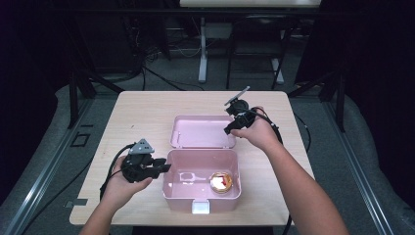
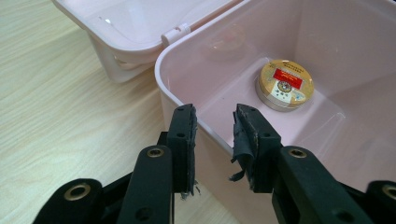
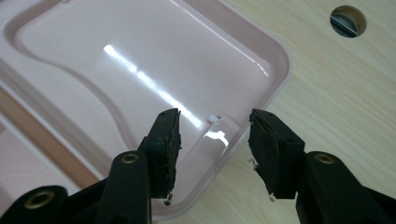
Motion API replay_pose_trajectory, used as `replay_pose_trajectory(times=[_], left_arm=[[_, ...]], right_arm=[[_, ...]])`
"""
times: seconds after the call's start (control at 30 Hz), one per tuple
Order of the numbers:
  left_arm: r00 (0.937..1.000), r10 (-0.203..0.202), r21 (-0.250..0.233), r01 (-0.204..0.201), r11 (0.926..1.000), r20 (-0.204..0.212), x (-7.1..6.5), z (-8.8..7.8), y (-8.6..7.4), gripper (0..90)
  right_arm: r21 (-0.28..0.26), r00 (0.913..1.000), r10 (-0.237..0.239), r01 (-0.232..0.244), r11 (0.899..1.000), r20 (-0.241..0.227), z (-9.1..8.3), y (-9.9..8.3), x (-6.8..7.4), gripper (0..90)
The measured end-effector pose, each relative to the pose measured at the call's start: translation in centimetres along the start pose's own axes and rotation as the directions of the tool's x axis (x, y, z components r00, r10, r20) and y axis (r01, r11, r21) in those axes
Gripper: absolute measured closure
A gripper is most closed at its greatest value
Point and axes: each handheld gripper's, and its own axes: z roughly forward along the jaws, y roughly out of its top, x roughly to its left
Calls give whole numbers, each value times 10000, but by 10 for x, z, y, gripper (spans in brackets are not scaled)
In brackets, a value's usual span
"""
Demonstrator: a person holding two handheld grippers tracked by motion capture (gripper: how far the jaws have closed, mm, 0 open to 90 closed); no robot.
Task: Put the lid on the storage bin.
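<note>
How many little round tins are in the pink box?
1. The round tin lies flat on the floor of the pink box, near its right wall; the left gripper view also shows it. The box floor is in plain view, so none seems hidden.

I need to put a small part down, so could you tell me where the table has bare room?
The table is bare across its far left, beyond the left gripper and left of the open lid. A narrower strip runs right of the pink box. The middle is crowded: box, lid, and the right gripper over the lid's corner. Inside the box, room remains beside the round tin.
</note>
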Motion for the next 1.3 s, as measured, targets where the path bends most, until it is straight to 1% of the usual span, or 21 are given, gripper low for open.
replay_pose_trajectory(times=[0.1, 0.17, 0.23, 0.3, 0.43, 0.53, 0.7, 0.9, 0.97, 1.0, 1.13, 1.17, 1.3], left_arm=[[10000, 6, -4, -6, 10000, 18, 0, 0, 0, 681], [10000, 15, 3, -15, 10000, -3, 0, 0, 0, 681], [10000, 5, 1, -5, 10000, 12, 0, 0, 0, 680], [10000, 11, 25, -11, 10000, 29, 0, 0, 0, 680], [10000, 7, 1, -7, 10000, 3, 0, 0, 0, 680], [10000, 5, 7, -5, 10000, 20, 0, 0, 0, 681], [10000, 15, 9, -15, 10000, 21, 0, 0, 0, 680], [10000, 10, -4, -10, 10000, 22, 1, 0, 0, 681], [10000, 28, -2, -28, 10000, 24, 1, 0, 0, 681], [10000, 23, -2, -23, 10000, 23, 1, 0, 0, 680], [10000, 9, -6, -9, 10000, 32, 1, 0, 0, 681], [10000, 16, -3, -16, 10000, 32, 1, 0, 0, 681], [10000, 35, 8, -35, 10000, 29, 1, 0, 0, 681]], right_arm=[[-32, 9995, 285, -284, 9996, 161, 4, 2, -4, 529], [-179, 9974, 716, -715, 9973, 65, 7, 2, -7, 530], [-189, 9956, 929, -927, 9955, 80, 11, 2, -9, 531], [-230, 9947, 1006, -1001, 9947, 198, 15, 3, -12, 531], [-326, 9882, 1518, -1511, 9880, 194, 21, 3, -16, 531], [-330, 9861, 1643, -1634, 9860, 245, 24, 4, -18, 531], [-564, 9786, 2032, -2012, 9779, 330, 28, 7, -21, 533], [-663, 9715, 2312, -2276, 9715, 524, 33, 9, -24, 537], [-612, 9711, 2312, -2277, 9718, 594, 35, 9, -26, 540], [-688, 9712, 2306, -2264, 9716, 600, 36, 9, -26, 543], [-682, 9694, 2359, -2314, 9705, 680, 39, 8, -29, 553], [-647, 9660, 2498, -2457, 9672, 661, 41, 8, -30, 565], [-638, 9603, 2714, -2674, 9615, 647, 44, 7, -31, 597]])
